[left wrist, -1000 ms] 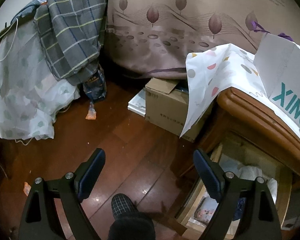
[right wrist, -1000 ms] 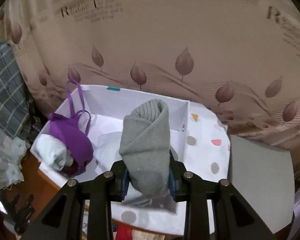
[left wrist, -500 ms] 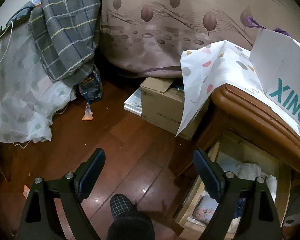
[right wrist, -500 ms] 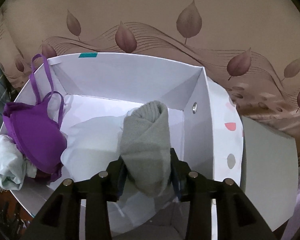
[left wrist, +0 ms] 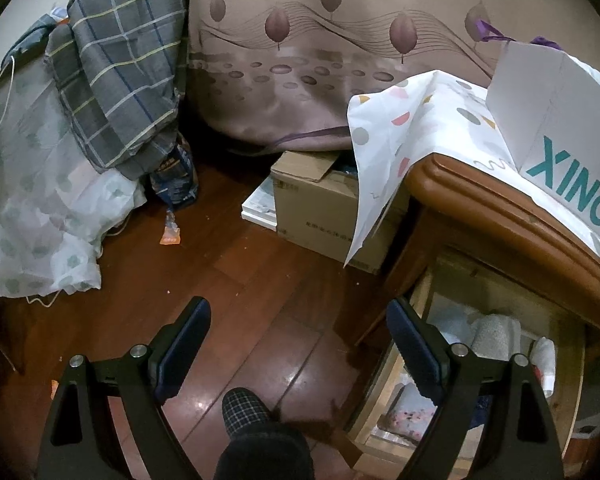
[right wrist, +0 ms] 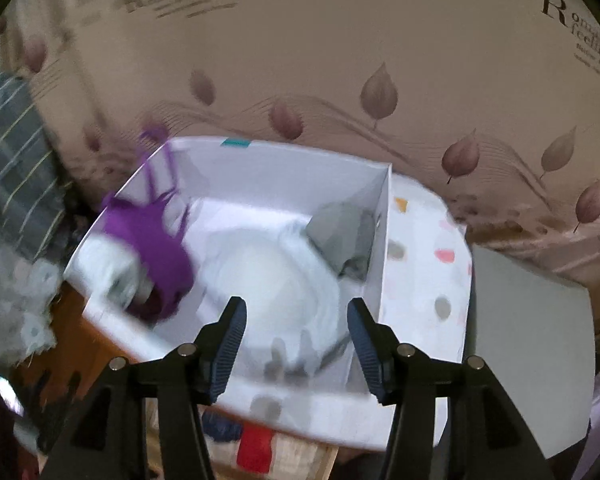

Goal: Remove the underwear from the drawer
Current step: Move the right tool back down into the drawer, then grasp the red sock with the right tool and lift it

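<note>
Right gripper (right wrist: 296, 334): two black arms with ribbed dark-blue pads, jaws opening right now and nothing between them, hanging over the box.
Grey underwear (right wrist: 342, 236): one soft knitted roll, out of the claw and lying in the white box, tucked against its right wall, apart from the pads.
White box (right wrist: 276, 160): one cardboard box, smooth straight walls, open top, teal lettering on the outer side; it sits on the patterned cloth on the cabinet.
Purple bra (right wrist: 152, 236): one, thin straps up, draped over the box's left rim; the picture is blurred here.
White garments (right wrist: 268, 276): a rounded pale heap in the middle of the box and a crumpled bundle at the left; I can't count them through the blur.
Left gripper (left wrist: 298, 344): same build, jaws spread wide and empty, hovering over the dark glossy plank floor (left wrist: 228, 280).
Drawer (left wrist: 428, 300): one, pale wood, pulled open under the rounded brown cabinet edge; inside, a grey ribbed roll (left wrist: 492, 332), pale folded cloth and a flowered piece.
Cloth (left wrist: 404, 120): one thin white sheet, coloured half-circles, a corner hanging off the cabinet.
Cardboard carton (left wrist: 316, 208): one, brown, flaps loose, on the floor beside the cabinet.
Plaid fabric (left wrist: 120, 60): one grey checked piece, slumped over a pale spotted sheet.
Curtain (left wrist: 320, 60): mauve, leaf-printed, reaching the floor.
Slipper (left wrist: 244, 408): one checked toe, between the left jaws in view.
</note>
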The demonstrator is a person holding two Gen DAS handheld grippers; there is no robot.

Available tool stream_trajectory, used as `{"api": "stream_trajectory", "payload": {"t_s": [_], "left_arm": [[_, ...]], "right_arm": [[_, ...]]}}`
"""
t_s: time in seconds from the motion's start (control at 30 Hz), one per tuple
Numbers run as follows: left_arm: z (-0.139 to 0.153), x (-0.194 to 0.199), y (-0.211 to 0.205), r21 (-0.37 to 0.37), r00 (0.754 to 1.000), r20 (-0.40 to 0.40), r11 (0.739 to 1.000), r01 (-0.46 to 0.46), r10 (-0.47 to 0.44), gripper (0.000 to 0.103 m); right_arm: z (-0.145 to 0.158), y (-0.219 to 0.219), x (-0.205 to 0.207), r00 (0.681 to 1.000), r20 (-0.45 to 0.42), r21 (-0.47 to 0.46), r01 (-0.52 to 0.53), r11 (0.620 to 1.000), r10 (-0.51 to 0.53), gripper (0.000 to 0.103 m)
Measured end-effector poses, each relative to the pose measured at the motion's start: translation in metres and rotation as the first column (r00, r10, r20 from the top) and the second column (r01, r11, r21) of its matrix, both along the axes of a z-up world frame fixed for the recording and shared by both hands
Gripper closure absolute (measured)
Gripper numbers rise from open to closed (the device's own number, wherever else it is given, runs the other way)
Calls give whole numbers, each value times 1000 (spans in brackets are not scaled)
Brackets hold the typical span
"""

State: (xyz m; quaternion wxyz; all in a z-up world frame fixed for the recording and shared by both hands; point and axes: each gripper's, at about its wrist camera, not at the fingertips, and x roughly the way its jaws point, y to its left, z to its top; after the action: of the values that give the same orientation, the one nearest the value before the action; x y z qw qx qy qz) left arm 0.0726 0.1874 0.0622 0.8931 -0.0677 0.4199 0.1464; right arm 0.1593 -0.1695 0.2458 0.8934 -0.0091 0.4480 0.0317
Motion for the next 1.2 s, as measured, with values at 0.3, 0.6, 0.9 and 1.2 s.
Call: {"api": "stream_trajectory", "payload": {"t_s": [0.3,0.6,0.9,1.2], "left_arm": [[-1,-2,1,-15,1000,-7,1000,1,-1,15],[-2,-3,6,-32,1000,-9,999,-8,8,15],[-2,-4,6,-36,1000,-10,999,0,0,15],[-4,-1,9,-64,1000,-15,998,-9,8,15]], "right_arm": [[-77,10,-89,990,-126,25,-60,998,63,49],[-216,37,-105,927,-361,20,-103,995,103,49],[-294,55,-86,877,-474,0,-95,995,84,49],[-333,74,-63,829,-552,-78,-156,985,88,49]]}}
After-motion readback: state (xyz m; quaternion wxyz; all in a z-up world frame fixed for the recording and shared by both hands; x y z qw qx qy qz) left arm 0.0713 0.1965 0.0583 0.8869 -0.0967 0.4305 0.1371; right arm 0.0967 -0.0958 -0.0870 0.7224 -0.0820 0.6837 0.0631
